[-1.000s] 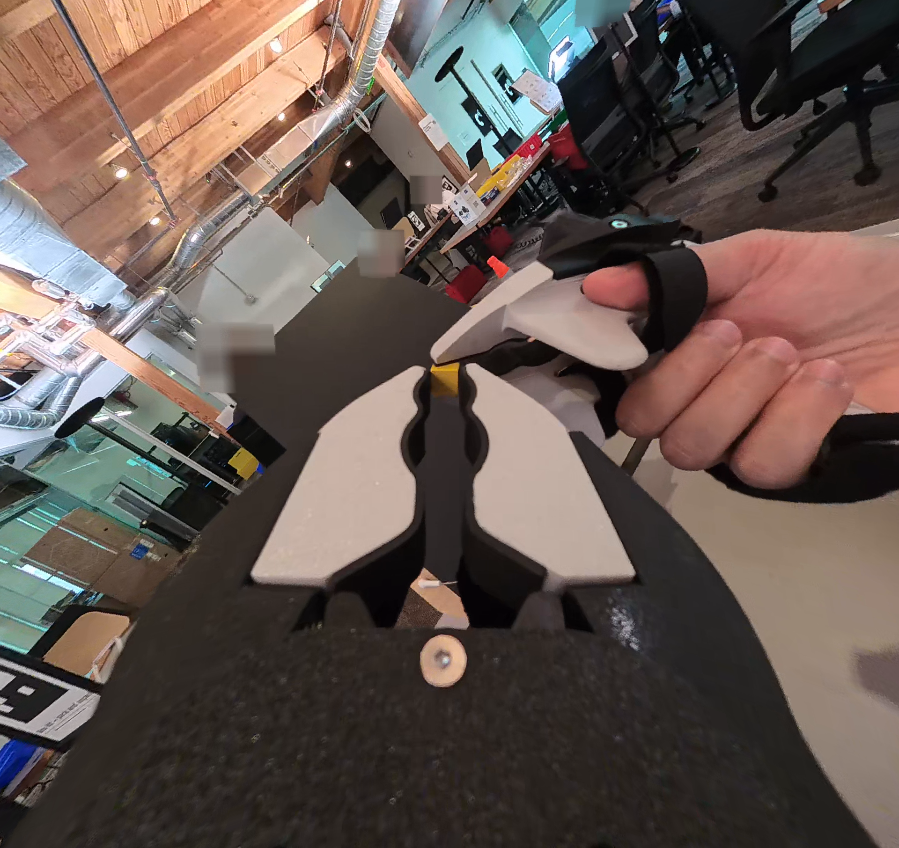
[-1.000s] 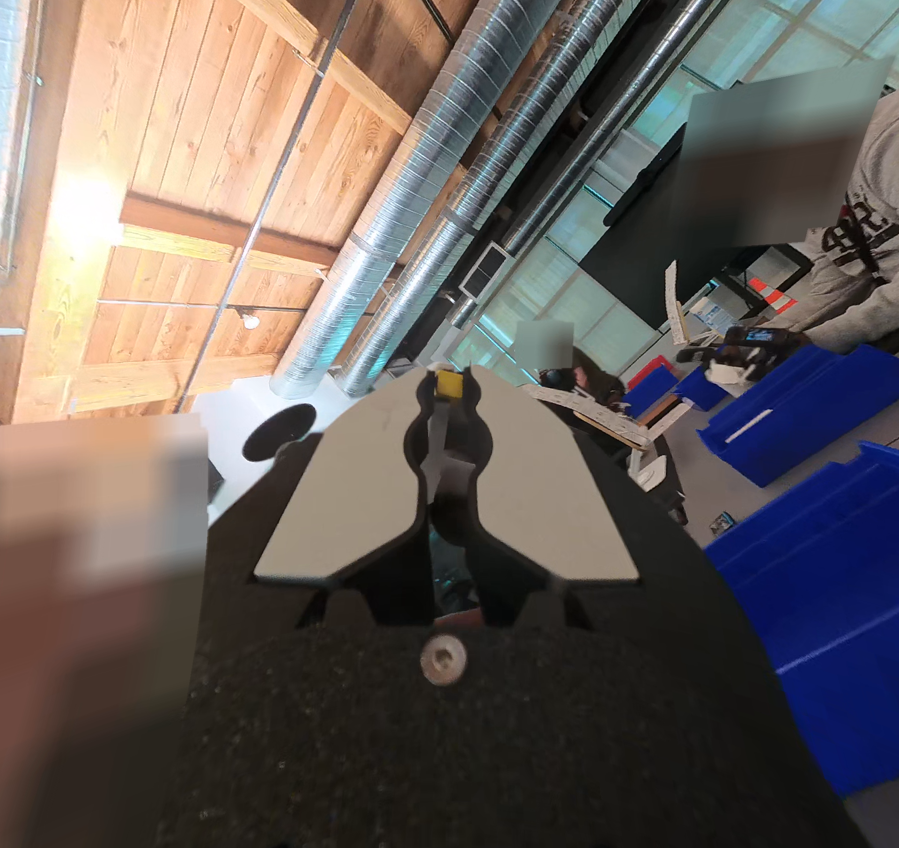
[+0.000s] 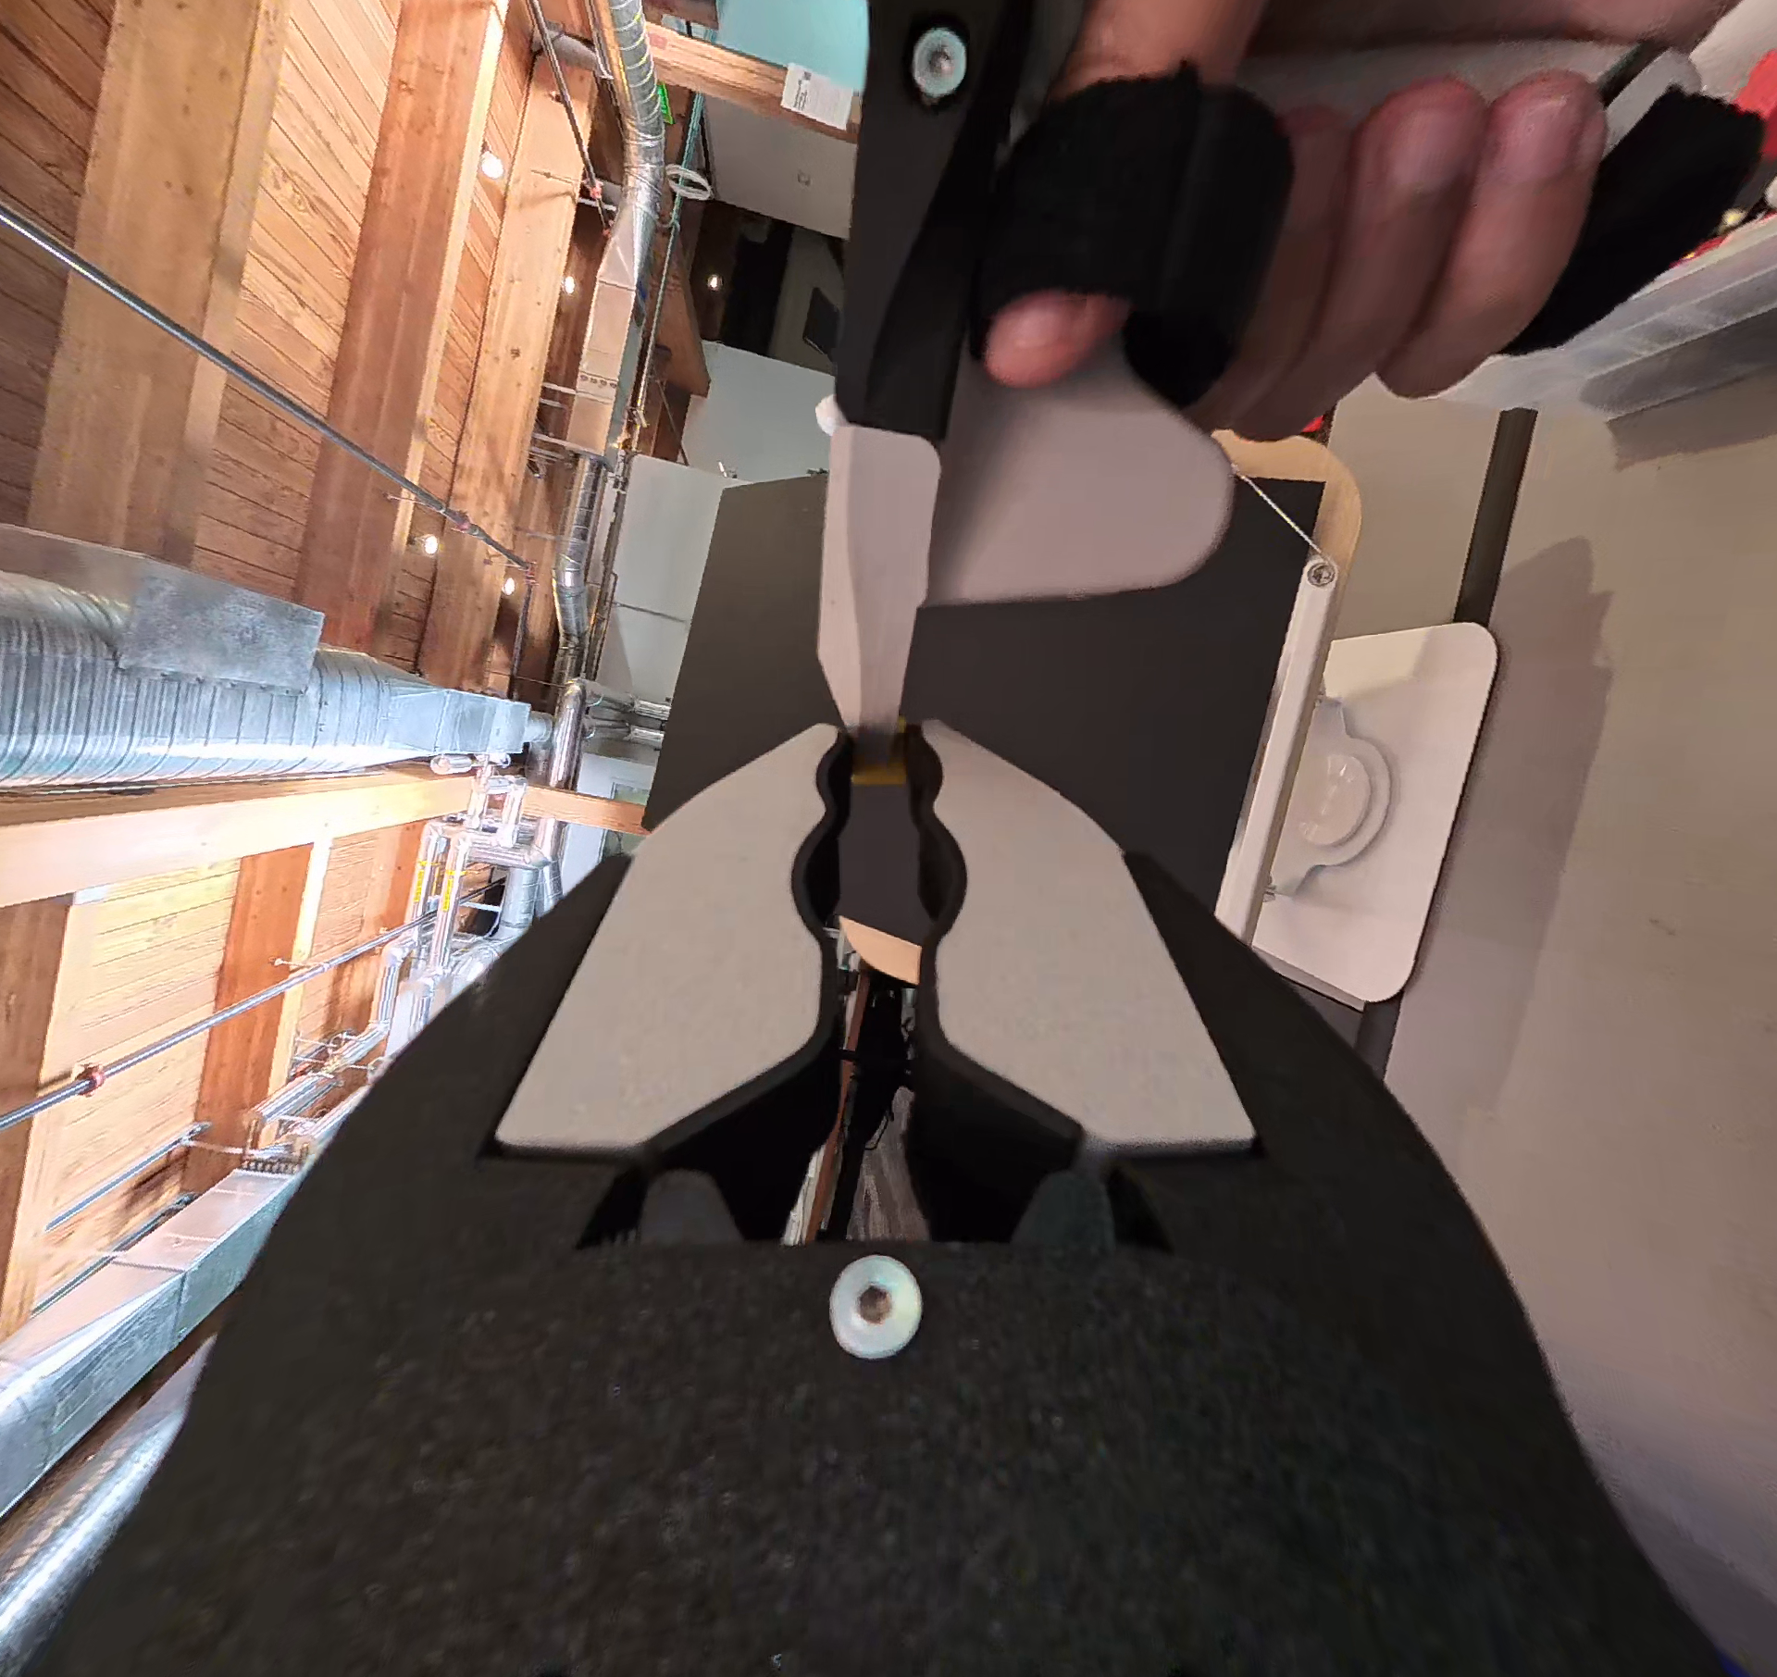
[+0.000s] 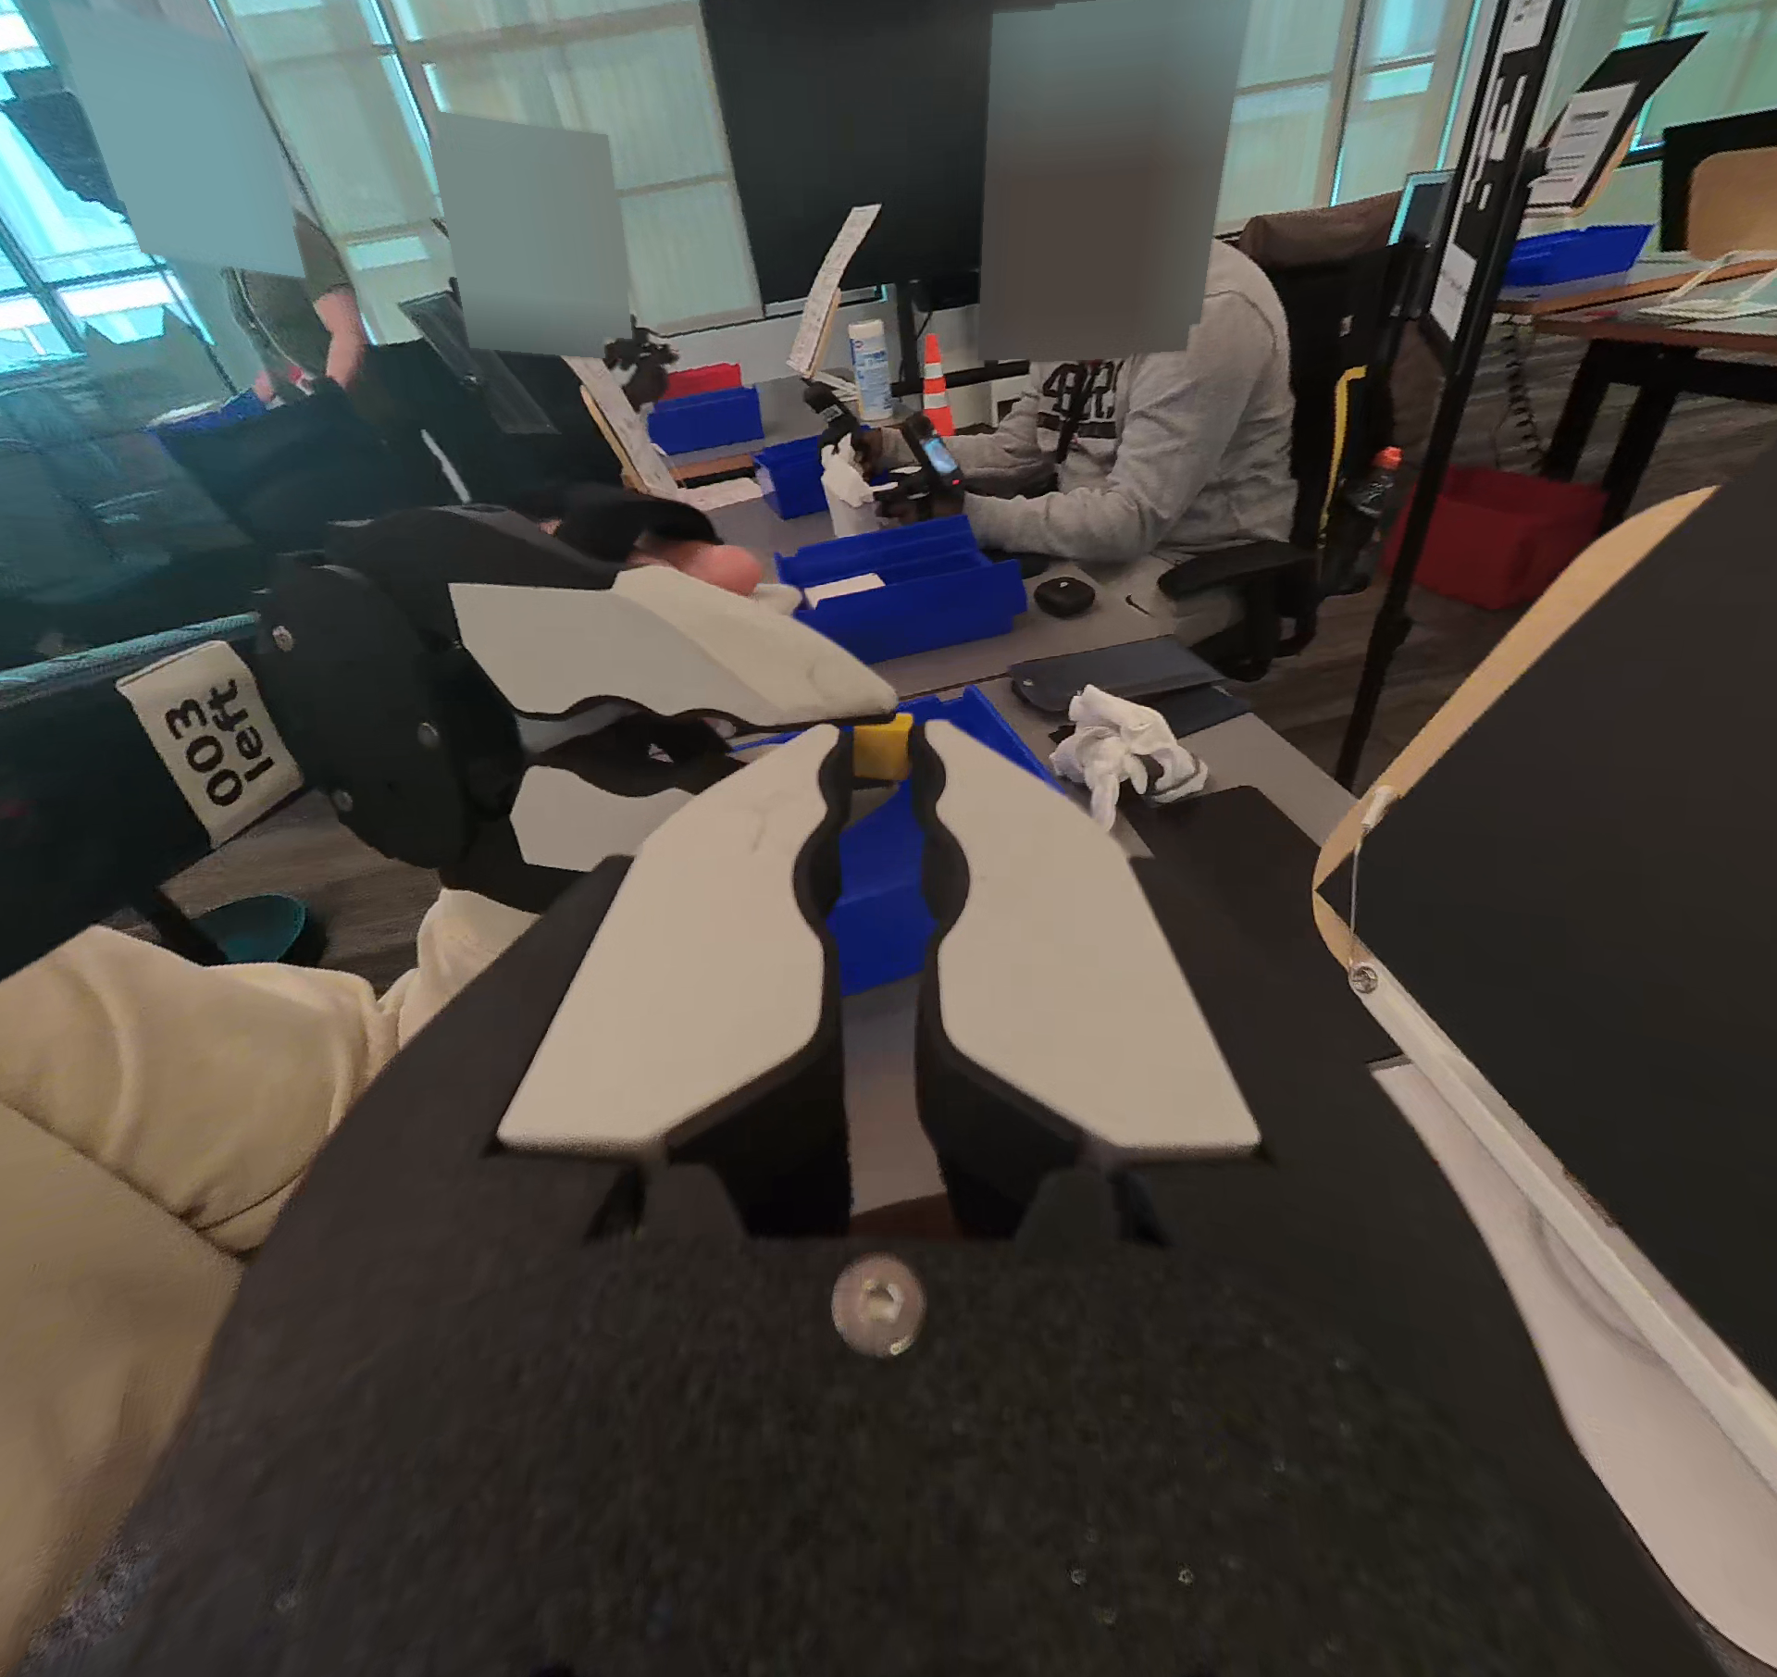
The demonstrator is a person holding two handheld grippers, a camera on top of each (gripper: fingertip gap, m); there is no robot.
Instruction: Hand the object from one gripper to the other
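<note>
A small yellow block (image 4: 880,746) sits between the fingertips of my right gripper (image 4: 880,751), which is shut on it. My left gripper (image 4: 865,708) comes in from the left in this view, and its tips meet at the same block. In the left wrist view the block (image 3: 880,770) shows as a thin yellow sliver between the tips of my left gripper (image 3: 883,751), which is shut on it. My right gripper (image 3: 870,722) reaches down from above, held by a hand (image 3: 1346,188), and partly covers the block. Both grippers hold the block in mid-air.
A black board with a pale wooden edge (image 4: 1587,814) stands close on the right. Beyond the tips are a blue bin (image 4: 904,583), a crumpled white cloth (image 4: 1120,746) and a grey table (image 4: 1279,746). People sit at desks farther back. A cream sleeve (image 4: 144,1102) is at the lower left. My left and right fingertips are right by each other.
Both grippers have swung round together with the block still between them. The right wrist view has dropped from the ceiling to the room. The right gripper now comes from above in the left wrist view.
</note>
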